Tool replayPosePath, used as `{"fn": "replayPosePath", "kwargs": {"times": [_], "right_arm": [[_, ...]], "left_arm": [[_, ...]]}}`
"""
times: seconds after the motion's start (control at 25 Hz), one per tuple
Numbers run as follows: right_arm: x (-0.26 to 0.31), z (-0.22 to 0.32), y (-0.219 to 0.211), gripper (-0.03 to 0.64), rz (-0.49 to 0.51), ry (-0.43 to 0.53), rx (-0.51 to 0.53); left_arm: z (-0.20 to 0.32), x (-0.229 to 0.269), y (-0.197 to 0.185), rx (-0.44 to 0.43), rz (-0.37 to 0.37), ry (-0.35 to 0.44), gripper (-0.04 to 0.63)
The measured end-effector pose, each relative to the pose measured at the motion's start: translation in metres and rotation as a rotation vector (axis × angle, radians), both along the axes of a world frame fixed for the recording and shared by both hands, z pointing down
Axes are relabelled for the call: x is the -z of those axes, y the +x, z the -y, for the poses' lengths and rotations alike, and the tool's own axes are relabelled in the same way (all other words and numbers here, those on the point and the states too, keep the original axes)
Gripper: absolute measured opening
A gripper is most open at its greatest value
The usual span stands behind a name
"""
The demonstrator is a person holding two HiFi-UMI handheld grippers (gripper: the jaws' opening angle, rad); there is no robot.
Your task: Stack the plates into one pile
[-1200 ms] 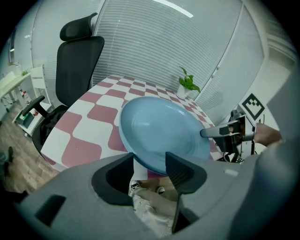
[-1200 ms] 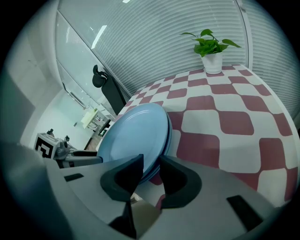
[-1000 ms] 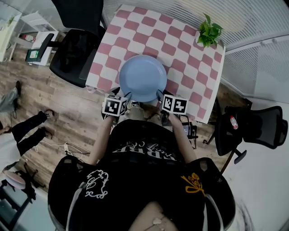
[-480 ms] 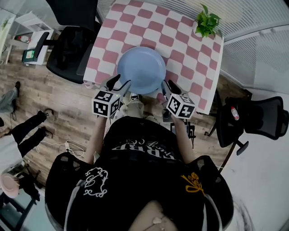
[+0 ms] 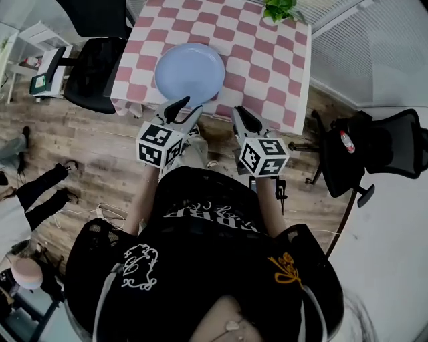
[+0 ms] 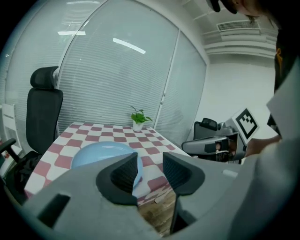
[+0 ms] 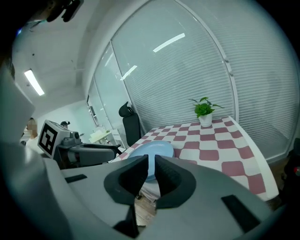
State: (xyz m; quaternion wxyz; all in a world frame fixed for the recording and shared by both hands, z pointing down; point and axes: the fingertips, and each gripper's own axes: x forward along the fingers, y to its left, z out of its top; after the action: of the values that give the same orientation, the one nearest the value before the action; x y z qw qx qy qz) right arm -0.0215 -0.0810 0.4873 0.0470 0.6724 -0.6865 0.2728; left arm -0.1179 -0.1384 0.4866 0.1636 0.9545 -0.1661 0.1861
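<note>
Seemingly at the let-go-and-clear stage: only one pile (image 5: 190, 72) on the worktop (image 5: 271, 63), no stray plate in any view. Best kept simple from here. Hold both grippers up and off the near edge, and avoid dipping back toward the rim. Worth checking for flush rims from a low angle. On any skew, nudge at the rim from both sides together rather than from one, gently enough not to slide the whole pile.

On the left gripper (image 5: 188, 107): just been closing the jaws, now at a middling gap with nothing between. On the right gripper (image 5: 239, 113): just been closing the jaws too, now down to a thin slit, not quite touching, also empty. Both held near of the worktop edge, apart from the pile.

Pile: pale blue, round, smooth and slightly glossy, shallow with a raised rim. Sits on the near-left part of the pink-and-white checks, close to the near edge, well apart from the plant (image 5: 277, 8) toward the far right corner. Reads as a single disc from above; count of plates in it not readable.
</note>
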Motion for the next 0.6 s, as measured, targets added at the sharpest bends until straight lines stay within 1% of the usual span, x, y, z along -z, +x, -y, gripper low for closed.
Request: {"fn": "replayPosePath", "kwargs": {"times": [0.16, 0.32, 0.44, 0.6], "right_arm": [[0.015, -0.044, -0.007, 0.043, -0.022, 0.048, 0.022], [0.024, -0.077, -0.015, 0.041, -0.015, 0.087, 0.038], [0.028, -0.094, -0.026, 0.038, -0.010, 0.098, 0.051], [0.032, -0.104, -0.040, 0.038, -0.015, 0.105, 0.066]], "left_arm": [[-0.051, 0.015, 0.008, -0.014, -0.031, 0.017, 0.178], [-0.094, 0.029, 0.010, -0.027, -0.031, 0.051, 0.178], [-0.113, 0.039, 0.006, -0.034, -0.036, 0.067, 0.178], [-0.125, 0.046, -0.004, -0.037, -0.043, 0.073, 0.178]]}}
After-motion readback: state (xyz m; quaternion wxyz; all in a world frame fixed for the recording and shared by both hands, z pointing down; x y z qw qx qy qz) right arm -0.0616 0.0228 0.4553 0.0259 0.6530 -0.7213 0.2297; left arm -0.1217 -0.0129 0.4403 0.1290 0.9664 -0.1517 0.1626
